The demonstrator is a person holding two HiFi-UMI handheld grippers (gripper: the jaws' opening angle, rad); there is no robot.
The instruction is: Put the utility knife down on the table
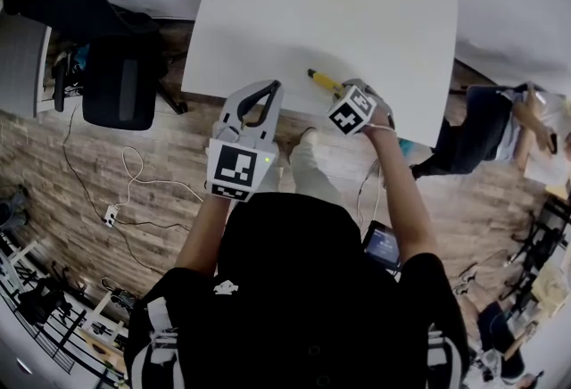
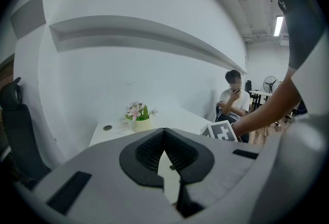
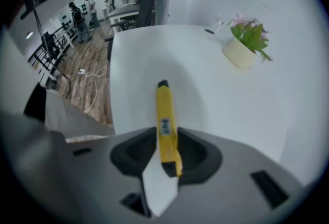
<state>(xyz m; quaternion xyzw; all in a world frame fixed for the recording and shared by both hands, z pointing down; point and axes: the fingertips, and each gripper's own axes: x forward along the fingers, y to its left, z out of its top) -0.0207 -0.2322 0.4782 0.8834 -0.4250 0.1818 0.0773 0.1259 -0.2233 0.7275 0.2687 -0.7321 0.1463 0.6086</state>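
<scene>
My right gripper [image 3: 167, 135] points steeply down at the white counter [image 3: 216, 99] with its jaws apart. The yellow utility knife [image 3: 164, 115] lies flat on the counter between them. A strip of bare counter shows along one side of the knife's handle, and I can't tell whether the other pad touches it. The knife's black tip points away from the gripper. The knife is well apart from the flower pot [image 3: 239, 53]: the pot stands at the counter's far edge, the knife near the edge closest to me. My left gripper [image 2: 164, 133] hangs off the counter on my side, also far from the flower pot. Its jaw tips are together, with nothing between them.
</scene>
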